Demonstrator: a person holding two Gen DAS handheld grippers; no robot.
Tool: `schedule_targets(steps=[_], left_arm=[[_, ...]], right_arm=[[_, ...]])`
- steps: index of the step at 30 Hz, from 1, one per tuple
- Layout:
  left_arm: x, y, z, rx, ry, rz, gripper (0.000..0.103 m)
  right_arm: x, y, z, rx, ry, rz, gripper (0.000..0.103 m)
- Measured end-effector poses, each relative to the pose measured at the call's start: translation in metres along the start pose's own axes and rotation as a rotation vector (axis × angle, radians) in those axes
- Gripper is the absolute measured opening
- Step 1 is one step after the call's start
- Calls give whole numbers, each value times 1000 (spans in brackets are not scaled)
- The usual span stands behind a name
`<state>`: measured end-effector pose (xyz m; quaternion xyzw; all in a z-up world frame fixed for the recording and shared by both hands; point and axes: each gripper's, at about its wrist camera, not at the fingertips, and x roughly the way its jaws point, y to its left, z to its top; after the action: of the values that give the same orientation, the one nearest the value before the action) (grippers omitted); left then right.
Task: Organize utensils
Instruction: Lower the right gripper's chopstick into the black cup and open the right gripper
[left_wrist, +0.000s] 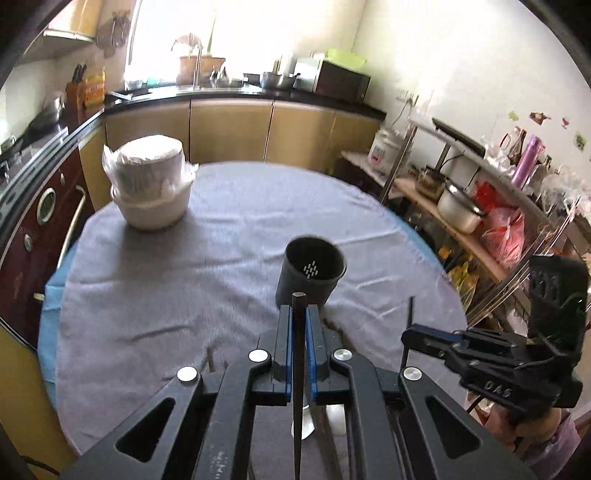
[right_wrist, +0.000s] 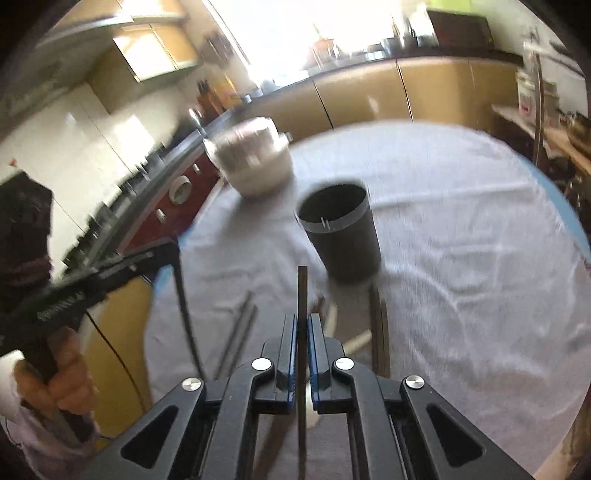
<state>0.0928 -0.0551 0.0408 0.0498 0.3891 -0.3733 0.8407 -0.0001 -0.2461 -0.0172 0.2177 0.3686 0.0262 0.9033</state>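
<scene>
A dark round utensil holder (left_wrist: 312, 271) stands upright on the grey tablecloth, also in the right wrist view (right_wrist: 340, 234). My left gripper (left_wrist: 298, 314) is shut on a dark chopstick (left_wrist: 297, 369) just short of the holder. My right gripper (right_wrist: 303, 321) is shut on another dark chopstick (right_wrist: 302, 332), a little back from the holder. The right gripper also shows at the right of the left wrist view (left_wrist: 410, 332), its chopstick upright. Several utensils lie on the cloth below: a pair of grey chopsticks (right_wrist: 240, 328), a white spoon (right_wrist: 356, 341), brown chopsticks (right_wrist: 380, 328).
A stack of white bowls in plastic wrap (left_wrist: 149, 182) stands at the table's far left. The round table's cloth (left_wrist: 207, 280) ends at a blue edge. Kitchen counters (left_wrist: 229, 125) run behind, and a cluttered shelf rack (left_wrist: 480, 206) stands to the right.
</scene>
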Motion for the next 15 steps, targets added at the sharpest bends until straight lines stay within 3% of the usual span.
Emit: schedule_targets(steps=[7, 15], left_arm=[[-10, -10, 18, 6, -56, 7, 7], [-19, -21, 56, 25, -114, 17, 7]], right_arm=[[-34, 11, 28, -1, -141, 2, 6], [-47, 18, 64, -9, -221, -7, 6]])
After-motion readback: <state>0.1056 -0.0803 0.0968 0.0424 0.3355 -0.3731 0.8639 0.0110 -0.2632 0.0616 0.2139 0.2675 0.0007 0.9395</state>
